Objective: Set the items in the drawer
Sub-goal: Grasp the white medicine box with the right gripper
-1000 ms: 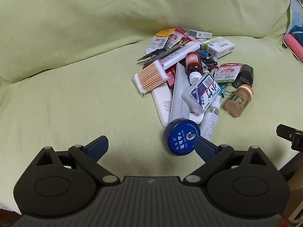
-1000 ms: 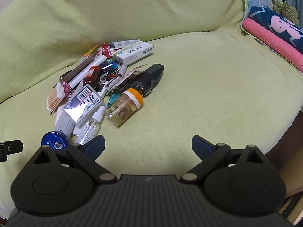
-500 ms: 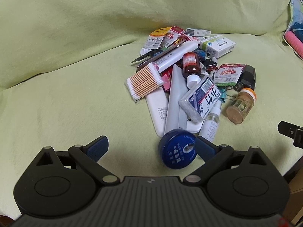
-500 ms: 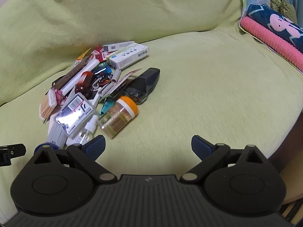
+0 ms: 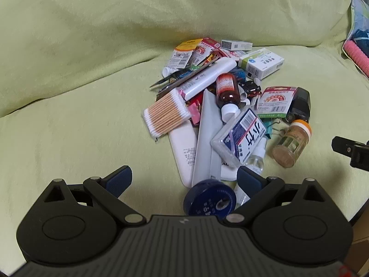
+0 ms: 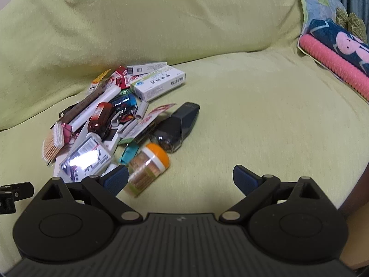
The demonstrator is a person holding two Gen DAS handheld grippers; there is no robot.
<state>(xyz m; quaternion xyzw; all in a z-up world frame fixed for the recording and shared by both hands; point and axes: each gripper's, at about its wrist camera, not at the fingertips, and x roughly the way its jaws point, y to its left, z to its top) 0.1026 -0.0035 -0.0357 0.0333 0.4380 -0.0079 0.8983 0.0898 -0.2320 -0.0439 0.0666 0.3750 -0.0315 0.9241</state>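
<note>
A heap of small household items lies on a green-covered sofa seat. In the left wrist view my left gripper [image 5: 184,177] is open, hovering just short of the heap, with a round blue tin [image 5: 208,200] close inside its right finger. Beyond lie a pack of cotton swabs [image 5: 167,114], a brown medicine bottle [image 5: 227,92] and a clear labelled case [image 5: 239,137]. In the right wrist view my right gripper [image 6: 180,176] is open and empty; an orange-capped jar [image 6: 148,167] lies beside its left finger, a black device [image 6: 180,124] farther on. No drawer is in view.
A white medicine box [image 6: 159,83] lies at the heap's far edge. A pink and navy cushion [image 6: 336,57] rests at the sofa's right end. The sofa backrest [image 5: 161,11] rises behind the heap. Open green seat [image 6: 265,120] stretches right of the items.
Both grippers have moved forward toward the heap. The blue tin now sits lower and nearer between the left fingers, and the orange-capped jar has come up to the right gripper's left finger.
</note>
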